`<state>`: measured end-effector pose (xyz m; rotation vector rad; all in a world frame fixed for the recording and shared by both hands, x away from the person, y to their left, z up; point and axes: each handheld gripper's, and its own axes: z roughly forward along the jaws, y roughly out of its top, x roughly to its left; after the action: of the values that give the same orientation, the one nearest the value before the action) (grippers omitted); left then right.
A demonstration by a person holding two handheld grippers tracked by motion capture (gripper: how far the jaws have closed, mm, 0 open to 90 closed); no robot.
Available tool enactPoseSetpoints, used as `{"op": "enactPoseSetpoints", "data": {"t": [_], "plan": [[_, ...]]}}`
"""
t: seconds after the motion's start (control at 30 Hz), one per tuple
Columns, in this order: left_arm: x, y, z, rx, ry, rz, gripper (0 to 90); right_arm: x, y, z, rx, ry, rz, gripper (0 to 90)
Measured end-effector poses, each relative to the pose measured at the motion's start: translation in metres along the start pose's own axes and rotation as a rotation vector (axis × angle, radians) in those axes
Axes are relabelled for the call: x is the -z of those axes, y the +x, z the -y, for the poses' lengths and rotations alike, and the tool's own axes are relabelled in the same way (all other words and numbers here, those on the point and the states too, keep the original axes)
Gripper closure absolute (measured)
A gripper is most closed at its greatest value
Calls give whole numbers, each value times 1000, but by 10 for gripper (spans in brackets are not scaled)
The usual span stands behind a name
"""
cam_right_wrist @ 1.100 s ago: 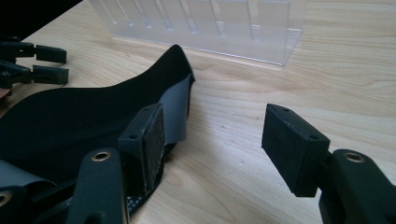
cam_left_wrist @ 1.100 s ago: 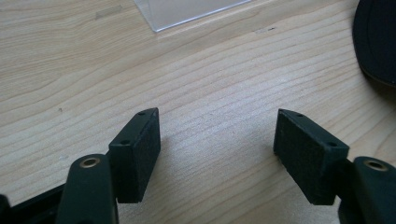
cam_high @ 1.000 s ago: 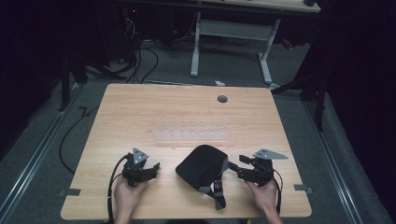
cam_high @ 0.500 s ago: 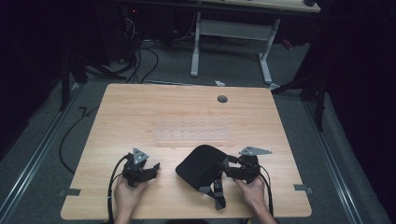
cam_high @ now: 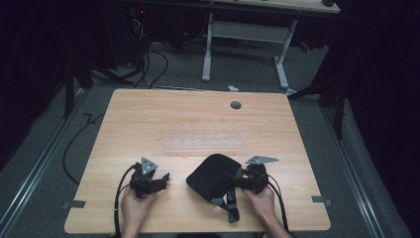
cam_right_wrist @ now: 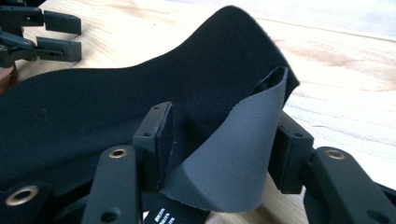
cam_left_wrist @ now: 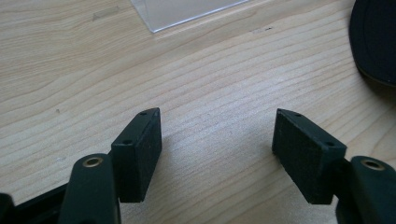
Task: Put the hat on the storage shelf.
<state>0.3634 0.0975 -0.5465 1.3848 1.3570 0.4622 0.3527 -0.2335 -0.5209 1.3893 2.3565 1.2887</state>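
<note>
Your right tongs (cam_high: 236,180) have slid in from the bare tabletop (cam_high: 198,119) on the right onto the right edge of the black fabric pouch (cam_high: 212,176), and their jaws have just been closing around a curled grey flap (cam_right_wrist: 233,149) of it; the flap sits between the pads, touching at least the right one, but I can't tell if it's pinched firmly yet. That reads as the start of a grasp, so lifting or unfolding looks like the next step, not yet done. The pouch lies near the front edge of the tabletop, between your two hands, with a strap (cam_high: 230,206) trailing toward you. Your left tongs (cam_high: 162,177) rest left of the pouch, well apart from it, jaws wide open over bare wood, holding nothing. A clear plastic sheet (cam_high: 203,144) lies flat just behind the pouch, nothing on it. Whether the pouch holds anything, can't tell.
</note>
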Motion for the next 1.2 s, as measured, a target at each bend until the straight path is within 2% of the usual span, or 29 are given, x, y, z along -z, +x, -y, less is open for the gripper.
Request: {"op": "enactPoseSetpoints", "data": {"t": [0.27, 0.5, 0.8, 1.2], "plan": [[0, 0, 0, 0, 3, 2, 320, -4, -2, 1, 1, 24, -11, 560], [0, 0, 0, 0, 5, 1, 307, 0, -3, 6, 14, -15, -34, 681], [0, 0, 0, 0, 6, 3, 301, 6, -3, 8, 41, -30, -75, 794], [0, 0, 0, 2, 8, 3, 295, 14, 2, 8, 66, -37, -107, 840]]}}
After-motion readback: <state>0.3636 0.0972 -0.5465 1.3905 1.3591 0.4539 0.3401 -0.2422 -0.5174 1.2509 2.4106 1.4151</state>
